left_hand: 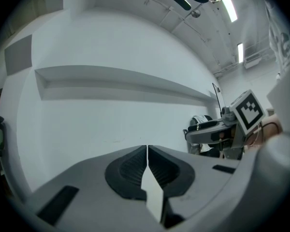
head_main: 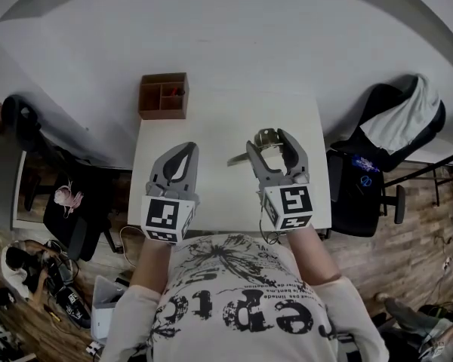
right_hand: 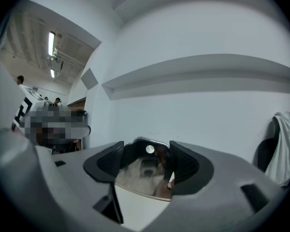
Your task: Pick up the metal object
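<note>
The metal object (head_main: 266,138) is a shiny cup-like piece with a thin handle (head_main: 238,159) sticking out to the left. It sits between the fingers of my right gripper (head_main: 270,140), which is shut on it above the white table (head_main: 211,198). In the right gripper view the metal object (right_hand: 144,170) fills the gap between the ribbed pads (right_hand: 111,161), with the wall behind it. My left gripper (head_main: 183,155) hovers to the left of it, shut and empty. In the left gripper view its jaws (left_hand: 147,166) meet with nothing between them, and the right gripper (left_hand: 210,132) shows at the right.
A brown wooden box (head_main: 164,95) with compartments stands at the table's far left corner. A black chair (head_main: 366,179) with a pale cloth over it is right of the table. Another dark chair (head_main: 64,202) and clutter lie to the left. A white wall is ahead.
</note>
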Tool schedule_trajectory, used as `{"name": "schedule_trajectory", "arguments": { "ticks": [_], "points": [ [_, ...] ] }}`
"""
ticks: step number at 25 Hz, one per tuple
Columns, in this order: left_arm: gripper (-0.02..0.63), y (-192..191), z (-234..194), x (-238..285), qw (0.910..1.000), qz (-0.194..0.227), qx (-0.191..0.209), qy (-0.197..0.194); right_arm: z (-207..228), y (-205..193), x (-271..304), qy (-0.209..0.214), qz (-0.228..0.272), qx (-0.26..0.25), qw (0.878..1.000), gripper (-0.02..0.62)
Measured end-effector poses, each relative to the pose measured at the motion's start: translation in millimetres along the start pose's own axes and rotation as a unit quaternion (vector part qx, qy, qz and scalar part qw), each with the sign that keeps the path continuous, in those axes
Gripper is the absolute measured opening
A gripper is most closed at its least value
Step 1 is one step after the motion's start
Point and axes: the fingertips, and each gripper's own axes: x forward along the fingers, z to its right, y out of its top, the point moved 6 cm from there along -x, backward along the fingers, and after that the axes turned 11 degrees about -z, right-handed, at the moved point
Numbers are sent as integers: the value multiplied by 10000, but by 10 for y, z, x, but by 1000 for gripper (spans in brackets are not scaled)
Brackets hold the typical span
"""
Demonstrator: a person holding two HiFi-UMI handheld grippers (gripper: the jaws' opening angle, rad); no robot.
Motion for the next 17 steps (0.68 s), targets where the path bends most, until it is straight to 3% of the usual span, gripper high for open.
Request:
{"name": "schedule_trajectory", "arguments": {
  "ticks": [17],
  "points": [
    [11, 23, -75, 90, 9998, -75, -164, -13, 52, -124, 171, 2, -35, 181, 9998, 285]
  ]
}}
